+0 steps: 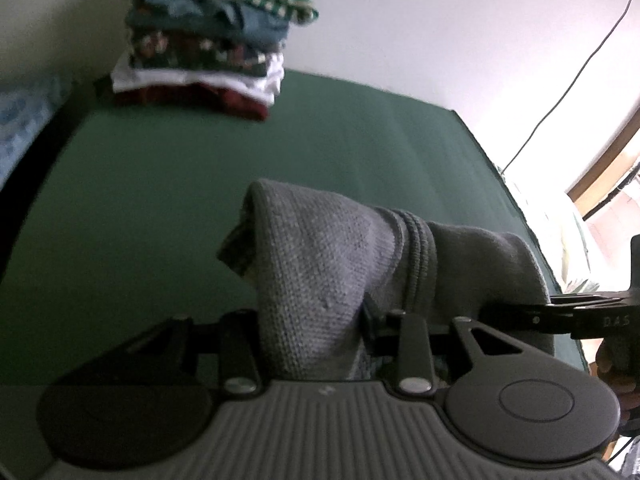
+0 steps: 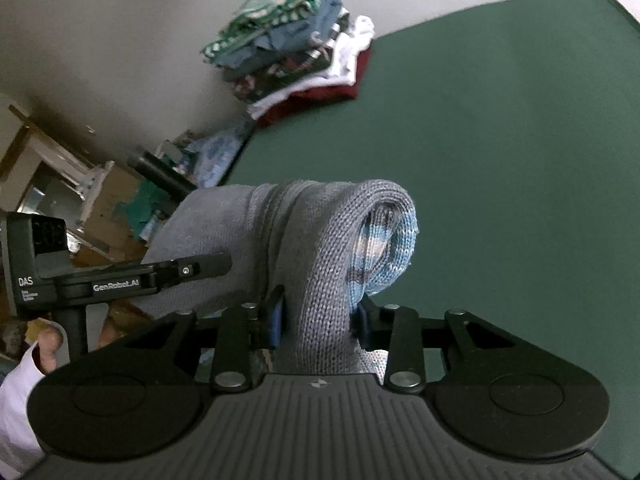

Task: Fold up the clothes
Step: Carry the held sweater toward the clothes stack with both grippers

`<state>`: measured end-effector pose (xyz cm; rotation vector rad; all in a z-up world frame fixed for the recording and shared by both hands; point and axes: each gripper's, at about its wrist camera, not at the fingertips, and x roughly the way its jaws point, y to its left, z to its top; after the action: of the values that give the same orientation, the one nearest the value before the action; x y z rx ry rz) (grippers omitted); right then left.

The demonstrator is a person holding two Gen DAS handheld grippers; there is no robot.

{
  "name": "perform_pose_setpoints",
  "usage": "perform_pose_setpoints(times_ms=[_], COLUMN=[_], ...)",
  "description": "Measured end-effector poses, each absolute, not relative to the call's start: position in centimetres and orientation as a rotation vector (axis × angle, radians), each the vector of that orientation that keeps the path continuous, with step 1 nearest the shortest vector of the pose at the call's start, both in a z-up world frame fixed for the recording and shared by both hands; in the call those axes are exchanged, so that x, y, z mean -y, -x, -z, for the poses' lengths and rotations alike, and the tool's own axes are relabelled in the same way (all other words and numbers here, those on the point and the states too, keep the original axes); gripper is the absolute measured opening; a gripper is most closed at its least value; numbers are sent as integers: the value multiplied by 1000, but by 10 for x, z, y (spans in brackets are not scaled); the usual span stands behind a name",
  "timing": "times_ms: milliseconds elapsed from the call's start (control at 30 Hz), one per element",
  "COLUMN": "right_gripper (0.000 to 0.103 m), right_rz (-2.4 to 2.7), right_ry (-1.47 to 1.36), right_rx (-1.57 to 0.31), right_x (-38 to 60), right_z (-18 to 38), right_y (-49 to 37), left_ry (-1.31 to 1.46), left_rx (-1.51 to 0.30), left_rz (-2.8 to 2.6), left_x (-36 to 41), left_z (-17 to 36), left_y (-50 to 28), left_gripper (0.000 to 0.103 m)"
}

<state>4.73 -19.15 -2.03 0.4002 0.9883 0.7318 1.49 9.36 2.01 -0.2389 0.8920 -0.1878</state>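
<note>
Broadly, your green surface [image 1: 168,208] lies bare below, with the folded stack [image 1: 204,36] at its far edge (clear of your path). Your grey knit garment [image 1: 320,256] hangs bunched between both grips; left hand-held gripper [image 1: 312,320] and right hand-held gripper [image 2: 318,320] each pinch it. Thick folds could slip, dropping it crooked.

a dark green table surface [image 1: 200,200] fills most of both views and runs back to a plain pale wall [image 1: 440,40]. in the left wrist view a thin dark cable [image 1: 568,92] hangs down the wall at far right, beside a brightly lit wooden frame [image 1: 600,168]. in the right wrist view, cardboard boxes [image 2: 116,200] and clutter sit off the table's left edge.
</note>
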Motion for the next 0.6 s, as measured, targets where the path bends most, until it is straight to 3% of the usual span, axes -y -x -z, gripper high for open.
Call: perform_pose_setpoints(times_ms=[600], right_gripper=[36], right_rz=[-630], right_ry=[-481], right_rx=[-841], right_x=[103], right_z=[-62], right_y=[-88], left_ry=[69], left_rx=[-776], left_rz=[303], left_x=[-188], left_z=[-105], left_y=[-87], left_gripper=[34])
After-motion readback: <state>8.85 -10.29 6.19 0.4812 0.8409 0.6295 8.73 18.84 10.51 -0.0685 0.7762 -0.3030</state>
